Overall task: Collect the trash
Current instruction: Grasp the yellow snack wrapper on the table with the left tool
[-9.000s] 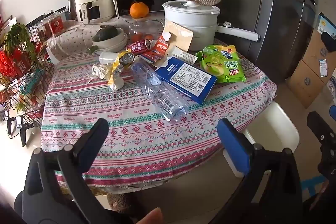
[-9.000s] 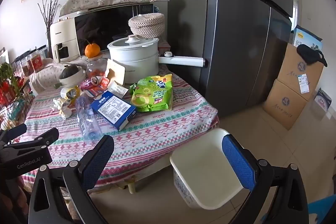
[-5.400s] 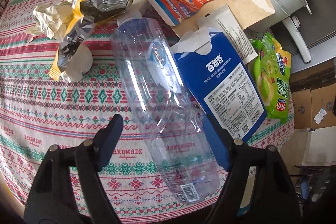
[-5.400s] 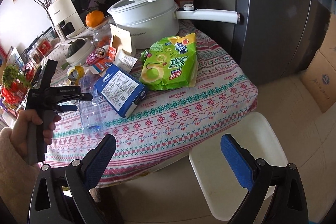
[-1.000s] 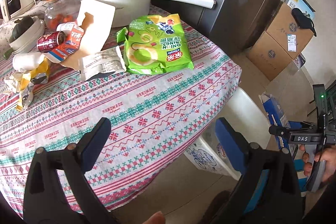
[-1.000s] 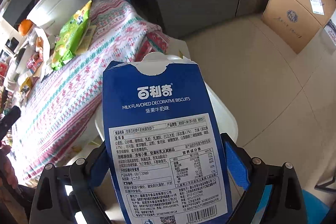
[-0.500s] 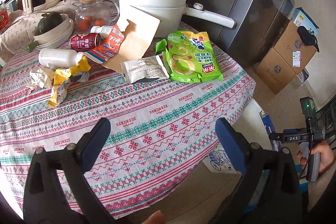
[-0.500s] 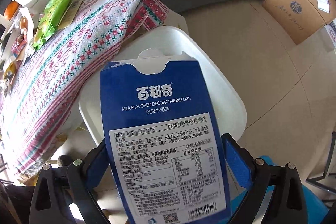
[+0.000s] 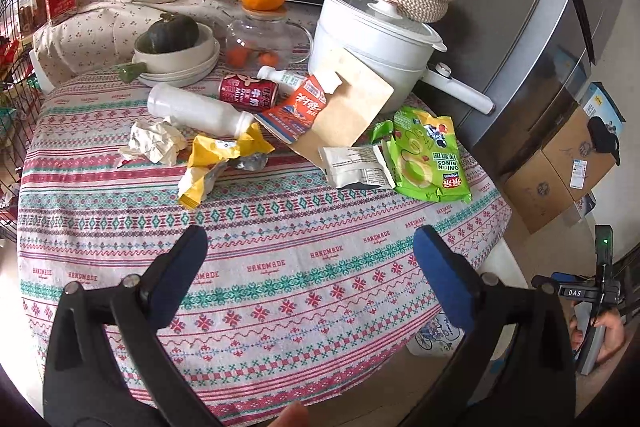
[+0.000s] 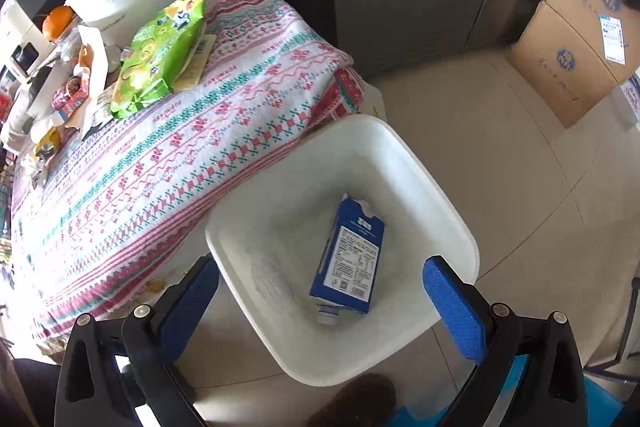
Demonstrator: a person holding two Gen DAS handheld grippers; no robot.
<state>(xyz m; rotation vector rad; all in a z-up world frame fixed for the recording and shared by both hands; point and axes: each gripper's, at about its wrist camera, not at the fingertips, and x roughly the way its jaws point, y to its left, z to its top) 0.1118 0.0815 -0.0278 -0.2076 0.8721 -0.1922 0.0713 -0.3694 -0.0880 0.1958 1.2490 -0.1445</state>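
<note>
The right tool (image 10: pixel 320 291) is seen wide open above the white bin (image 10: pixel 448 211) on the floor beside the surface (image 10: pixel 168 163), its jaws having just been opening with nothing left between them; the blue biscuit box (image 10: pixel 350 259) is shown lying inside the bin, with a bottle cap (image 10: pixel 329 315) visible just under its lower end. The left tool (image 9: pixel 308 267) is held open and empty over the near edge of the patterned cloth, touching nothing. Litter is spread across the far half of the surface: a green onion-ring bag (image 9: pixel 428 155) at the right, a white wrapper (image 9: pixel 356 167) touching its left edge, a torn brown paper packet (image 9: pixel 344 115) propped against the white pot (image 9: pixel 372 43), a red-and-white carton (image 9: pixel 298 111), a red can (image 9: pixel 248 93), a white bottle (image 9: pixel 196 109) on its side, a yellow wrapper (image 9: pixel 216 163) and crumpled paper (image 9: pixel 154 143). A hand (image 9: pixel 600 335) gripping the right tool's handle is caught at the lower right of the left wrist view
</note>
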